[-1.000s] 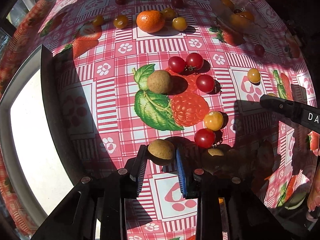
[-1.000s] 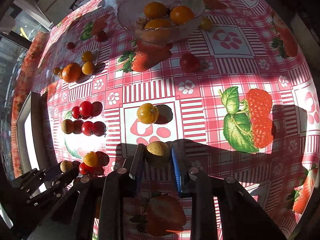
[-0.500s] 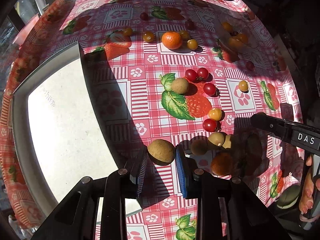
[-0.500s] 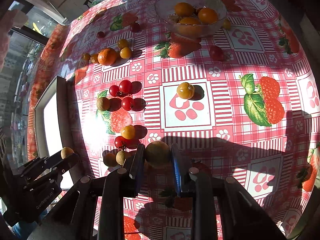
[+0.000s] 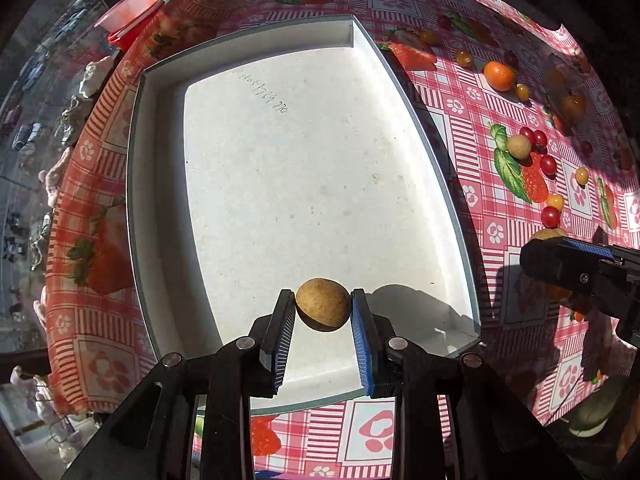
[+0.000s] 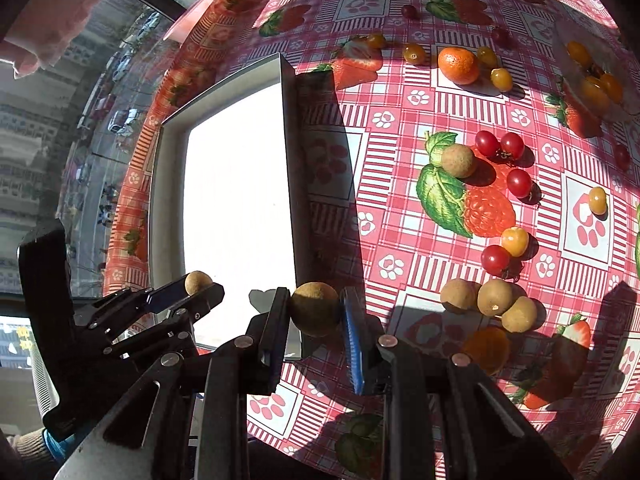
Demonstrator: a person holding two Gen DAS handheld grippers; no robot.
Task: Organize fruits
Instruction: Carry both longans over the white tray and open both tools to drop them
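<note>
My left gripper (image 5: 323,314) is shut on a round brown longan (image 5: 323,309) and holds it above the near end of a white tray (image 5: 160,216); it also shows in the right wrist view (image 6: 196,286). My right gripper (image 6: 316,314) is shut on another brown longan (image 6: 315,309), just off the tray's (image 6: 289,168) near right corner; it shows at the right in the left wrist view (image 5: 560,244). Loose longans (image 6: 490,298), red cherry tomatoes (image 6: 496,260) and yellow ones (image 6: 515,241) lie on the chequered cloth.
A mandarin (image 6: 458,65) lies at the far side. A clear bowl (image 6: 592,80) with yellow fruit stands at the far right. One more longan (image 6: 458,161) lies beside red tomatoes (image 6: 500,145). The table edge runs past the tray on the left.
Both grippers have lifted and swung left with their longans. The left one has gone from the cloth to above the tray; the right one has come up to the tray's edge.
</note>
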